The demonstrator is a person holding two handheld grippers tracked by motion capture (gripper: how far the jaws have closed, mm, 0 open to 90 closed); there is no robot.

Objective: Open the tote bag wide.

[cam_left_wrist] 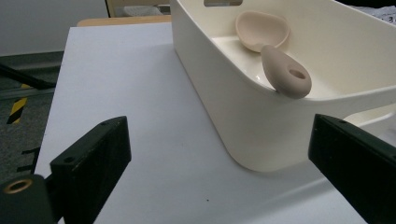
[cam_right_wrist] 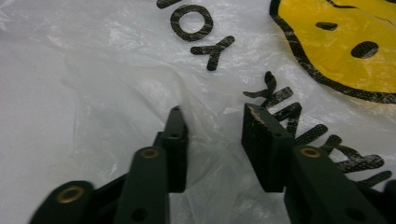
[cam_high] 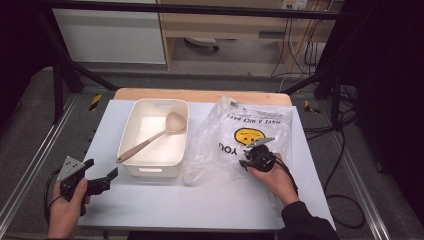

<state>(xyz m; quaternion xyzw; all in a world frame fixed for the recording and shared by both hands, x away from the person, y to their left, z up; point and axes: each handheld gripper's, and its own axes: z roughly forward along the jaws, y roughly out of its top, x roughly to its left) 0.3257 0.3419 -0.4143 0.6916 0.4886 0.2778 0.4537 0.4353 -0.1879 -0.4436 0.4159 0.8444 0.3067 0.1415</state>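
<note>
Plastic bag (cam_right_wrist: 140,70) is bunching between the right gripper (cam_right_wrist: 212,121) fingers, narrowing but not pinching yet; press lower, gathering film.

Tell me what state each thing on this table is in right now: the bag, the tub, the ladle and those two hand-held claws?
Plastic bag: crumpled, lying on the table, printed side up.
Tub: upright, no lid, holding the ladle.
Ladle: lying in the tub, handle end resting on its rim.
Left gripper: open, empty, near the tub.
Right gripper: down on the bag, jaws partly apart with a fold of plastic between them.
</note>
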